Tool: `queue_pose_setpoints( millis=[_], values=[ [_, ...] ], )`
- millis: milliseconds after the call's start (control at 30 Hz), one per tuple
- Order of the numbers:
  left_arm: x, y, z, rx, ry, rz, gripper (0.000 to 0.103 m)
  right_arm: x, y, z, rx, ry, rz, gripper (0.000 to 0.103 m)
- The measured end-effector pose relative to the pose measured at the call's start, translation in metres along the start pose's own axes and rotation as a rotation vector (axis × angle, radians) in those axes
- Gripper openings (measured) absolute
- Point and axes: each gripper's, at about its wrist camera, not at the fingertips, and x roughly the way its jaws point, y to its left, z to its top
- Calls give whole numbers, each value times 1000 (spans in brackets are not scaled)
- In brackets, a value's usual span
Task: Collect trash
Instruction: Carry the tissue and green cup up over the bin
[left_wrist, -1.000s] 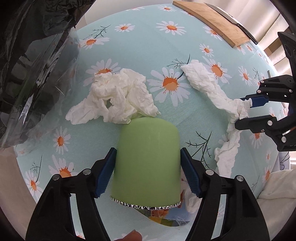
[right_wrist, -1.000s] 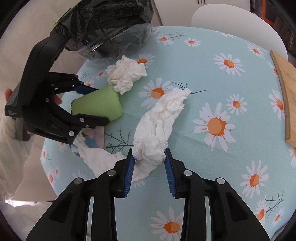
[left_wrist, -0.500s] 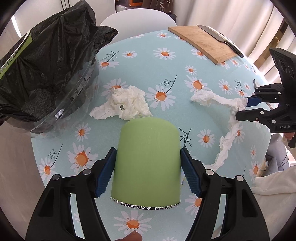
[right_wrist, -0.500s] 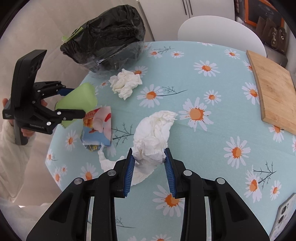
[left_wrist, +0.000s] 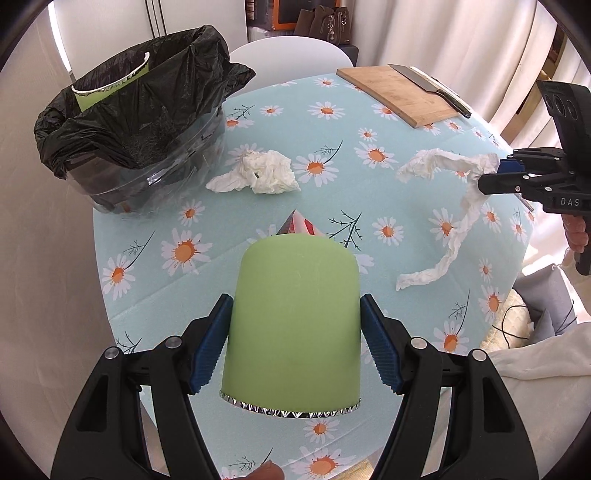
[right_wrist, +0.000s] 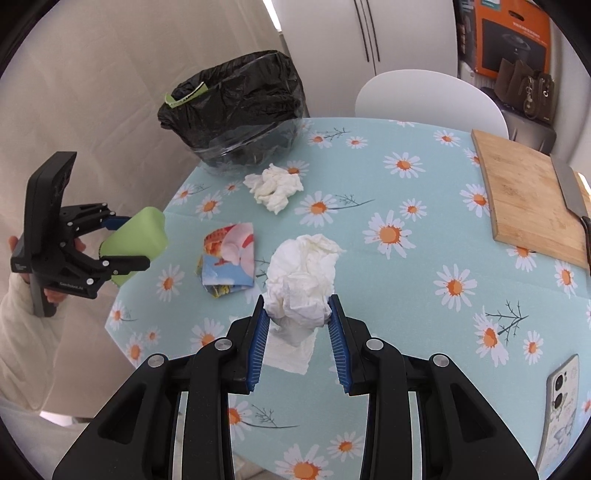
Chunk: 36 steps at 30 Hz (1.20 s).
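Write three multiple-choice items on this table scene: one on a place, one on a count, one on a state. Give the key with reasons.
1. Where is the knife?
A. on the wooden cutting board
B. in the bin
C. beside the phone

2. How many crumpled white tissues lie loose on the tablecloth, held by no tool?
A. none
B. one
C. three

3. What is the state of the left tool?
A. open and empty
B. shut on the green packet
C. shut on a tissue

Key:
1. A, the blade rests along the board's far edge.
2. B, only the tissue wad near the black-lined bin lies free; the long tissue is pinched in the right tool.
3. B, both blue pads press the packet's sides, and it is lifted off the table.
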Motion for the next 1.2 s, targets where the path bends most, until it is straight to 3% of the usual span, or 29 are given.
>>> queue_pose_setpoints(
  millis=[300, 500, 800, 1200],
  values=[
    [-38, 20, -29, -57, -17, 62, 70, -31, 15, 6, 20, -85, 62, 30],
    [-61, 33, -35, -79, -10, 114, 70, -45, 24, 28, -19, -126, 38, 30],
    [-94, 56, -11, -83, -88, 161, 70, -67, 41, 81, -83, -212, 52, 30],
    [-114, 100, 42, 9, -154, 177, 70, -76, 83, 167, -98, -307, 30, 30]
  ],
)
